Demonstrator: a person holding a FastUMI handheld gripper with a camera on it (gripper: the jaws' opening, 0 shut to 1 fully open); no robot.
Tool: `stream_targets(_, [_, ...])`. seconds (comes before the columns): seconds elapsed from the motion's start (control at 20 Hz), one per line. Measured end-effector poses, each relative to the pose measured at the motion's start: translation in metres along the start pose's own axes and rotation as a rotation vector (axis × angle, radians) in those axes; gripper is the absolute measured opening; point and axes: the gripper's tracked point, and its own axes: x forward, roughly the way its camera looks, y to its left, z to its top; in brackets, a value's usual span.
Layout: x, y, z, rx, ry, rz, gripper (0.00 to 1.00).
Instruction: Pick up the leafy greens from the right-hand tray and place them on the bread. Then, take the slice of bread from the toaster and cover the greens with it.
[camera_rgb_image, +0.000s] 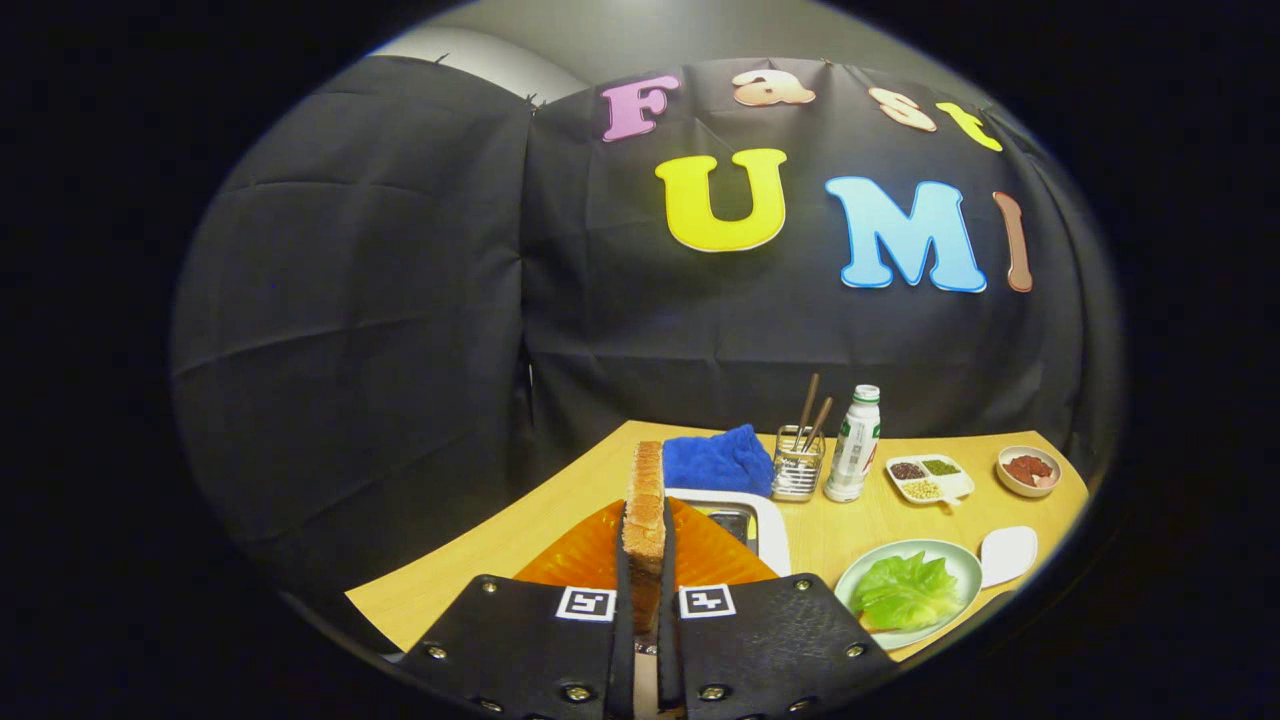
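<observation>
Tongs (645, 585) clamp the bread slice (645, 510) upright above the orange plate (590, 560).

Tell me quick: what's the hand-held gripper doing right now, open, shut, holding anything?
Hand-held gripper: shut on the slice of bread, held upright on edge between both fingers, above the orange plate.

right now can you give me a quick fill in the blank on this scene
1. The claw is shut on a slice of ____.
2. The greens lie on a pale green ____.
3. The blue cloth lies just left of the holder with two ____.
4. Below the held slice sits an ____ plate.

Missing words: bread; plate; chopsticks; orange
</observation>
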Motion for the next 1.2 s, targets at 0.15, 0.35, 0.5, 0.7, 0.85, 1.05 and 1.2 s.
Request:
stream_targets(0.15, [-0.007, -0.007, 0.021, 0.01, -0.047, -0.005, 0.09])
stream_targets(0.35, [-0.019, -0.039, 0.045, 0.019, -0.113, -0.059, 0.09])
stream_targets(0.5, [-0.024, -0.063, 0.048, 0.018, -0.104, -0.08, 0.09])
stream_targets(0.7, [-0.025, -0.095, 0.033, 0.005, -0.058, -0.108, 0.09])
stream_targets(0.85, [-0.028, -0.12, 0.023, 0.001, -0.038, -0.116, 0.09])
stream_targets(1.05, [-0.038, -0.161, 0.006, 0.006, -0.022, -0.152, 0.09])
stream_targets(1.2, [-0.046, -0.193, -0.002, -0.002, -0.017, -0.202, 0.09])
